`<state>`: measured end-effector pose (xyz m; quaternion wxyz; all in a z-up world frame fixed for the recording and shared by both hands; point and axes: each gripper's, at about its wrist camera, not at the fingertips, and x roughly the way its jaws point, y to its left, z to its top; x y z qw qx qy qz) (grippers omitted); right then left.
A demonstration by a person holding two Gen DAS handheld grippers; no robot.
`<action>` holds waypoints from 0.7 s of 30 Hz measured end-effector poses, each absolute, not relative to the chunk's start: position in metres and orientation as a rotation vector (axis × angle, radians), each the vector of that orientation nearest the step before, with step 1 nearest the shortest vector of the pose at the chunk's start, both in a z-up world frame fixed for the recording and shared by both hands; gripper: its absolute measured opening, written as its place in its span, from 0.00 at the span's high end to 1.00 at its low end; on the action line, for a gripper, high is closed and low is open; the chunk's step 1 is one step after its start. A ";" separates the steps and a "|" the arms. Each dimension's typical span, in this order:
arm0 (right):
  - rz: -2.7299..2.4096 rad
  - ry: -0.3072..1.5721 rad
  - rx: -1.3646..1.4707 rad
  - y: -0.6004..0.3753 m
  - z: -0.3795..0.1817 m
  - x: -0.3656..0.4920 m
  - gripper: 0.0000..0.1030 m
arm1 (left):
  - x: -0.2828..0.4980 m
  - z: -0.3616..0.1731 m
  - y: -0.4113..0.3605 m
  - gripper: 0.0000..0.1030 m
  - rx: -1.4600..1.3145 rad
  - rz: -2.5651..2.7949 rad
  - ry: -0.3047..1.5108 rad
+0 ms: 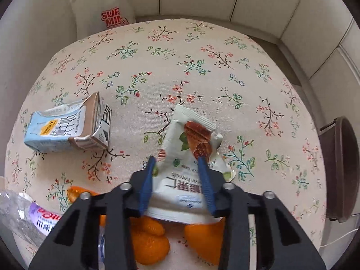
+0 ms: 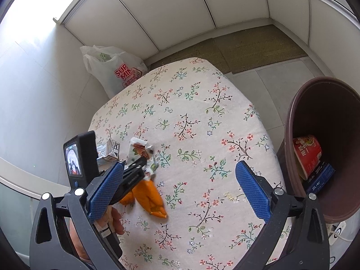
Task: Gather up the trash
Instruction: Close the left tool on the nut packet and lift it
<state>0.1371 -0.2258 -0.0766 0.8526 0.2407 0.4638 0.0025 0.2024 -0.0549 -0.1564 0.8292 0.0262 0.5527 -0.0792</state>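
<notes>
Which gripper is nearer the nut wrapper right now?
Left. The left gripper has its fingers on either side of the nut wrapper. The right gripper is open above the tablecloth, off toward the brown bin.

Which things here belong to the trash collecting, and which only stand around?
For the job: nut snack wrapper between the fingers of the left gripper; milk carton; orange peels; plastic bottle; brown bin; open right gripper.

Just standing around: white shopping bag; floor mat; floral tablecloth.
</notes>
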 end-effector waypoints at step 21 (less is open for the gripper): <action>0.292 1.138 0.200 -0.140 -0.129 0.150 0.07 | 0.109 -0.072 0.041 0.96 -0.234 -0.225 0.994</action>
